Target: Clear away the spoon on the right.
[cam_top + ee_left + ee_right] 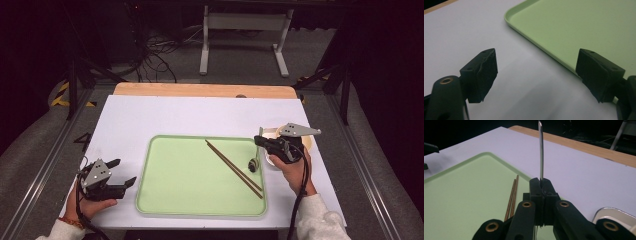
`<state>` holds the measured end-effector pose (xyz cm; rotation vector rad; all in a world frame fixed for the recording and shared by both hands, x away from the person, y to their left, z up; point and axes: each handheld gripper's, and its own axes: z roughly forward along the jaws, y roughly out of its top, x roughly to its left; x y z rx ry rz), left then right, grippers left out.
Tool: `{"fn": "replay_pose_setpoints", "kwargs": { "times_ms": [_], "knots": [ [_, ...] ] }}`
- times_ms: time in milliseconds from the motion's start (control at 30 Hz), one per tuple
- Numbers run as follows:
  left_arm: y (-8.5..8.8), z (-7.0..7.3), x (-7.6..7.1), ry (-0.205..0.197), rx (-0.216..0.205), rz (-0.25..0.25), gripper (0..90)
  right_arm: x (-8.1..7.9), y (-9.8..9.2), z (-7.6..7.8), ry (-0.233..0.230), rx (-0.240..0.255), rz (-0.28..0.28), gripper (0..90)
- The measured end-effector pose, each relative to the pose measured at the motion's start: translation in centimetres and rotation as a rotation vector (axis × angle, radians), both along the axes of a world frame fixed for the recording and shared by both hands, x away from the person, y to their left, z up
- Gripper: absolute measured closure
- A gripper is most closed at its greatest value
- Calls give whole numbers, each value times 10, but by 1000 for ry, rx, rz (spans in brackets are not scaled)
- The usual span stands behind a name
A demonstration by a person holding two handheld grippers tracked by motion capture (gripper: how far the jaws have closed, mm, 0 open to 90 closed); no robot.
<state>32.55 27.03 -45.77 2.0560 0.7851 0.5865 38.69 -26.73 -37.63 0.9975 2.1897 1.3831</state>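
A pair of brown chopsticks [234, 169] [512, 195] lies slantwise on the right half of a light green tray [190, 200] [461, 200]. My right gripper [259, 142] [541, 182] hovers at the tray's right edge, shut on a thin metal utensil [540, 150] seen edge-on. A small dark rounded end [254, 164] shows just below the jaws. My left gripper [123, 173] [536, 72] rests on the white table cover left of the tray [574, 25], open, with nothing between its pads.
A white bowl [272, 134] [614, 215] sits under the right hand, beside the tray's right edge. The white cover [150, 115] lies over a wooden tabletop whose far strip [200, 90] shows. Cables and a stand's legs lie on the floor beyond.
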Motion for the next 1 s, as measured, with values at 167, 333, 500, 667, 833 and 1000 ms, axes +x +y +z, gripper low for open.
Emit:
{"fn": "replay_pose_setpoints", "kwargs": {
  "times_ms": [167,333,500,667,833,1000],
  "knots": [
    [0,-1,0,2,-3,0,185,3,2,-1,0,6,-6,895],
    [-1,-1,0,5,-1,1,184,10,10,-5,6,4,-12,881],
    [0,-1,1,9,-1,2,184,17,21,-12,36,-21,10,860],
    [1,-1,0,3,-2,1,184,22,30,-17,58,-41,25,866],
    [0,-1,0,0,1,1,184,28,39,-23,95,-51,47,857],
    [0,-1,0,3,-3,3,184,35,48,-31,130,-81,51,837]
  ]
}}
